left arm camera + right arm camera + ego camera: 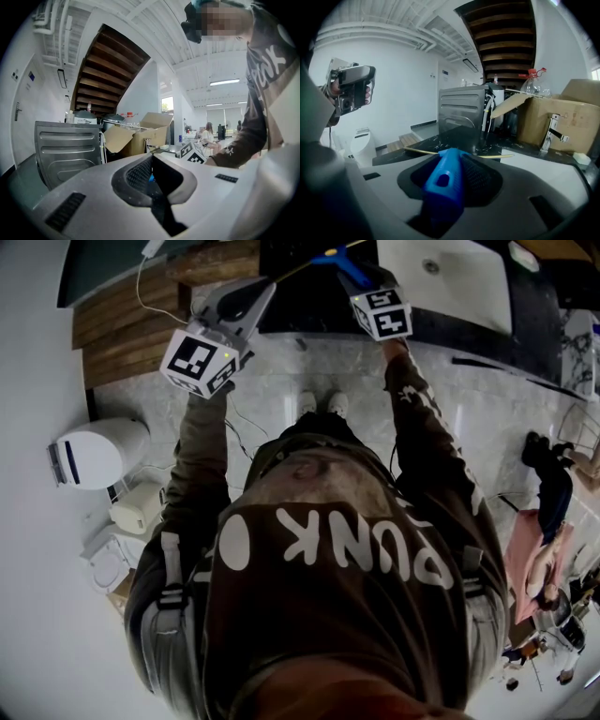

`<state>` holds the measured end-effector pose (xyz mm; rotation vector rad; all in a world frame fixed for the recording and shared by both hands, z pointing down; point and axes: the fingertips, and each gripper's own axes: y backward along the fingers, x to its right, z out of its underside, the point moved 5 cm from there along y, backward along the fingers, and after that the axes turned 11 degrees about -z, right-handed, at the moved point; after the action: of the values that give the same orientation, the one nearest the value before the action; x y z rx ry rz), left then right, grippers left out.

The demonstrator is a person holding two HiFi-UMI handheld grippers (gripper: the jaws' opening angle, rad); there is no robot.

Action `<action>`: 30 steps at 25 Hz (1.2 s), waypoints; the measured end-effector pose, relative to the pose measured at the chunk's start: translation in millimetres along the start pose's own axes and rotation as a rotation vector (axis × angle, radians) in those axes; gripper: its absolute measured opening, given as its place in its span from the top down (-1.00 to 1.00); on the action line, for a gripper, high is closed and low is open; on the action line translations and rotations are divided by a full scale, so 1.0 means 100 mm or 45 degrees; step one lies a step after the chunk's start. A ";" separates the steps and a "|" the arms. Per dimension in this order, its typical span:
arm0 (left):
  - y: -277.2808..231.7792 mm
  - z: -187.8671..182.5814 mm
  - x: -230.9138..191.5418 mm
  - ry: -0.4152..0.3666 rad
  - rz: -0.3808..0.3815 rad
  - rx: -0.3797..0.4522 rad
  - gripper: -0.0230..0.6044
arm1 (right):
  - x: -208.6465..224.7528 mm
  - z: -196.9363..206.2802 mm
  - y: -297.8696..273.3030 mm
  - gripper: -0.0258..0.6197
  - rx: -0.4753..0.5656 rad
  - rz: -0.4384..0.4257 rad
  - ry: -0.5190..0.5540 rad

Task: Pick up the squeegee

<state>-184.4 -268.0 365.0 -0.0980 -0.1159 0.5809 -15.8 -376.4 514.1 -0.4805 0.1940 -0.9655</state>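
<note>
The squeegee has a blue ribbed handle point(443, 185) and a thin yellow blade point(417, 151) across its far end. My right gripper point(454, 164) is shut on the handle and holds it above the black marble counter point(440, 138). From the head view the squeegee point(339, 262) sticks out past the right gripper point(361, 282) at the top centre. My left gripper point(248, 296) hangs to its left, apart from the squeegee. In its own view the left gripper point(152, 161) has its jaws together, with nothing between them.
On the counter stand a steel appliance point(461, 110), a cardboard box point(562, 117), a faucet point(553, 131) and a spray bottle point(532, 84). A white basin point(450, 277) lies at the top right. Wooden steps point(122, 324) and a white toilet point(94, 451) are at the left.
</note>
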 end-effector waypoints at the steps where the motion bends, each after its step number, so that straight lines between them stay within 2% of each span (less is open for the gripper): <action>1: 0.00 -0.01 0.01 -0.004 0.002 0.000 0.92 | 0.00 -0.02 0.03 0.43 0.008 0.004 0.003; 16: 0.02 -0.16 0.10 -0.047 0.016 0.025 0.92 | -0.04 -0.53 0.70 0.44 0.175 0.073 0.140; 30: 0.05 -0.54 0.20 -0.089 0.045 0.078 0.92 | -0.33 -1.27 1.79 0.44 0.442 0.100 0.266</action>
<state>-163.7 -255.9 313.0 -0.0205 -0.1643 0.6228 51.9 -303.1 316.3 -0.0524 0.2260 -0.9485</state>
